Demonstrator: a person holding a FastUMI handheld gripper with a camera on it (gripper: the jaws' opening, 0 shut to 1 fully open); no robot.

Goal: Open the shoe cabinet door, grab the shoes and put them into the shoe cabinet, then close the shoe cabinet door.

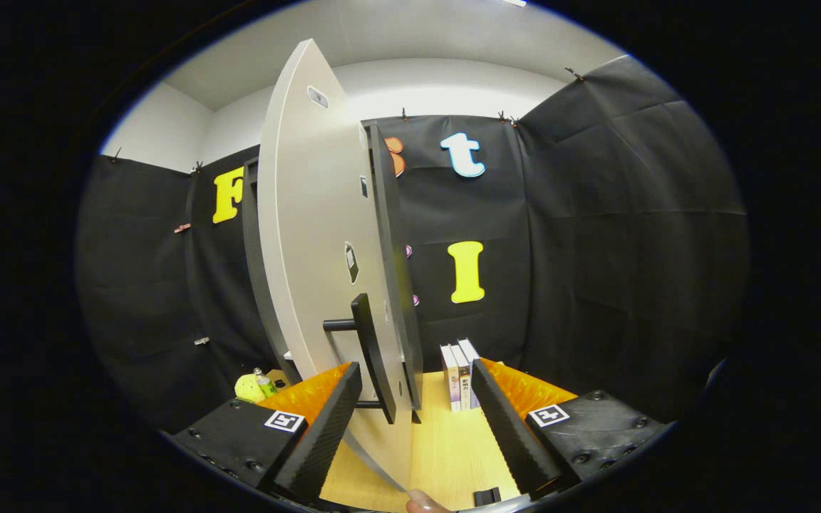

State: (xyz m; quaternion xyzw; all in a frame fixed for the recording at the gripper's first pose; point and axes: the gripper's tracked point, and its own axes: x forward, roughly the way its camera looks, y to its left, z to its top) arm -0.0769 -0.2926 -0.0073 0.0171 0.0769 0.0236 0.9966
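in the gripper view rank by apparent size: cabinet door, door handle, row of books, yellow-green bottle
1. cabinet door, nearest the open gripper
2. door handle
3. row of books
4. yellow-green bottle; close to the books, distance makes it unsure

Three upright books (459, 376) stand on the wooden table (446, 449); a yellow-green bottle (265, 383) sits apart.

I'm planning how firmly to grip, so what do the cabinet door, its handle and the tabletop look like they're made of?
Cabinet door: smooth matt grey board, probably laminated wood, with a dark edge.
Handle: black bar on two posts, likely painted metal or plastic.
Tabletop: pale wood grain, possibly veneer.
The gripper is open, its jaws on either side of the door's lower edge.
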